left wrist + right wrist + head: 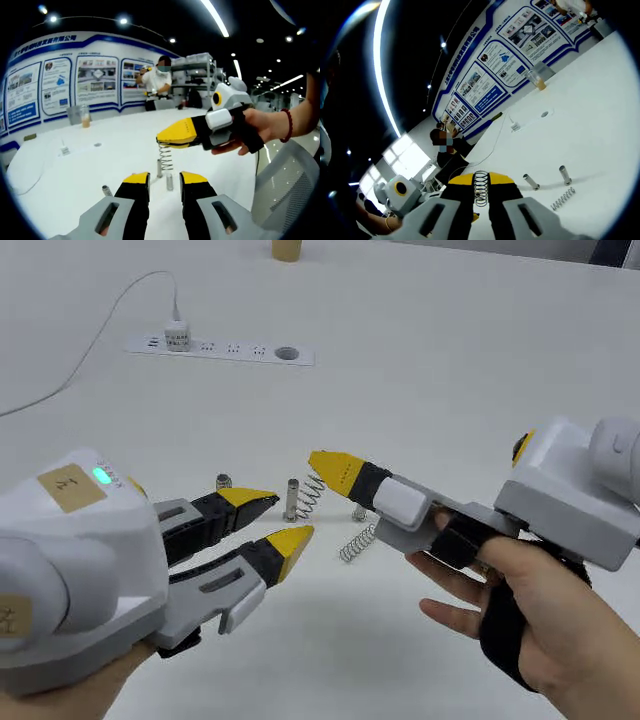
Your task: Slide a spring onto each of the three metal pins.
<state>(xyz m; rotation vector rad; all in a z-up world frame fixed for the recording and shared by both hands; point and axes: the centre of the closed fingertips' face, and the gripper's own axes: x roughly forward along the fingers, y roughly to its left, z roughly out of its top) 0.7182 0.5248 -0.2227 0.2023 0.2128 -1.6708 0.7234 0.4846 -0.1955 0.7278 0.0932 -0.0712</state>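
Left gripper (283, 520): low left, jaws parted, tips pointing right.
Right gripper (330, 468): reaching in from right, jaws pinched on spring (480, 187).
Right hand (520, 585): wrapped under grip.

Open table (450, 390) btwn pins (292, 500) & power strip (220, 348); loose spring (357, 541) just beside pins.

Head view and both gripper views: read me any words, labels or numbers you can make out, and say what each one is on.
"左", handwritten, as best I can tell: tan sticker on the left gripper.
A second tan sticker, lower on that gripper: cut off, unreadable.
Wall boards: headings and panel text too blurred to read.
Power strip: markings too small to read.
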